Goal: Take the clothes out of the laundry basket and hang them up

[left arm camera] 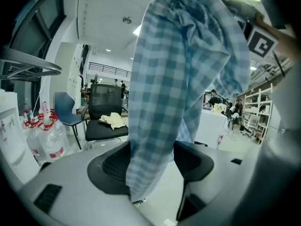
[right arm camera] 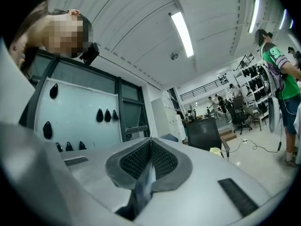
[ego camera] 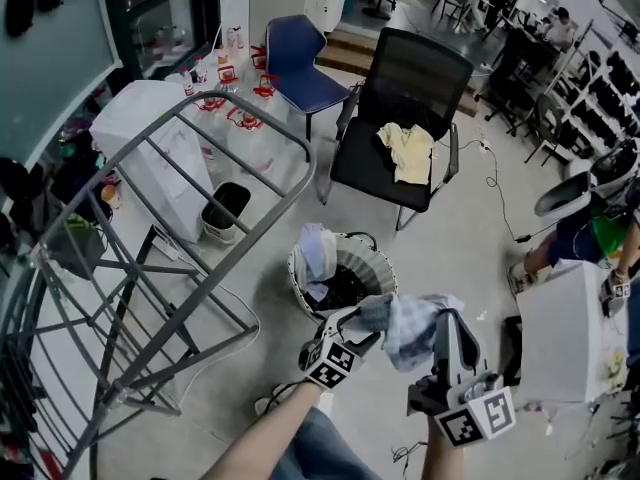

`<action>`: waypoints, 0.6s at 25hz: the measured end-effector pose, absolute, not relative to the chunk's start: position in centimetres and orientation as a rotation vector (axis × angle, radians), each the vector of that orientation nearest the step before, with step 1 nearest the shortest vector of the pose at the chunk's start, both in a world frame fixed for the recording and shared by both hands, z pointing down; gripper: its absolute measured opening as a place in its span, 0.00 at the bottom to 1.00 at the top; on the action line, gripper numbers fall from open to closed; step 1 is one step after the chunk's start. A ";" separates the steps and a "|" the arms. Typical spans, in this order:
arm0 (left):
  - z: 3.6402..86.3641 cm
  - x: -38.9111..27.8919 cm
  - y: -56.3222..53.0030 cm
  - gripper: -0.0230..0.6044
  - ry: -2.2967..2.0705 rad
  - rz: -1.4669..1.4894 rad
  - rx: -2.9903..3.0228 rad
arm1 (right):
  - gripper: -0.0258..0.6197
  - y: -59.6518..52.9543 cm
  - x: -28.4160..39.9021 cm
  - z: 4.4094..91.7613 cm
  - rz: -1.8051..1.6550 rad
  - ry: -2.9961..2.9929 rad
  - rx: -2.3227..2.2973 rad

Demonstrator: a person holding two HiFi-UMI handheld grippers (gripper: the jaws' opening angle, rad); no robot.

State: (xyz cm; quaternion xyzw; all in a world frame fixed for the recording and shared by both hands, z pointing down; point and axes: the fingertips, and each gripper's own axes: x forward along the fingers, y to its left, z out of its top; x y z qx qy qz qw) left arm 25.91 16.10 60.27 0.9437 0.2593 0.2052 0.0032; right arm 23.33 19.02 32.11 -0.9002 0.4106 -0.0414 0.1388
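Note:
A blue plaid garment (ego camera: 412, 326) hangs bunched between my two grippers, above and in front of the white laundry basket (ego camera: 300, 286), which holds more clothes. My right gripper (ego camera: 448, 324) is shut on a thin fold of the plaid garment (right arm camera: 141, 187), pinched between its pads. My left gripper (ego camera: 358, 320) stands open at the cloth's left end. In the left gripper view the plaid garment (left arm camera: 178, 79) drapes down through the gap between the wide-apart pads (left arm camera: 109, 167), which do not press on it. The grey drying rack (ego camera: 180, 218) stands at the left.
A black office chair (ego camera: 400, 118) with a pale yellow cloth (ego camera: 408, 151) on its seat stands behind the basket. A blue chair (ego camera: 298, 63) and water bottles (ego camera: 235, 78) are farther back. A small black bin (ego camera: 225, 208) sits by the rack. A white table (ego camera: 560, 343) is at the right.

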 end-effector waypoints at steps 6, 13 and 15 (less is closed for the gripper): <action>60.9 26.4 16.6 0.22 0.826 0.663 2.975 | 0.05 19.9 23.0 32.4 -0.118 1.178 -2.612; 61.2 25.8 15.7 0.10 0.799 0.678 2.921 | 0.05 20.3 22.9 32.9 -0.130 1.156 -2.624; 61.2 25.6 14.6 0.10 0.759 0.679 2.895 | 0.05 20.5 23.0 33.1 -0.132 1.146 -2.626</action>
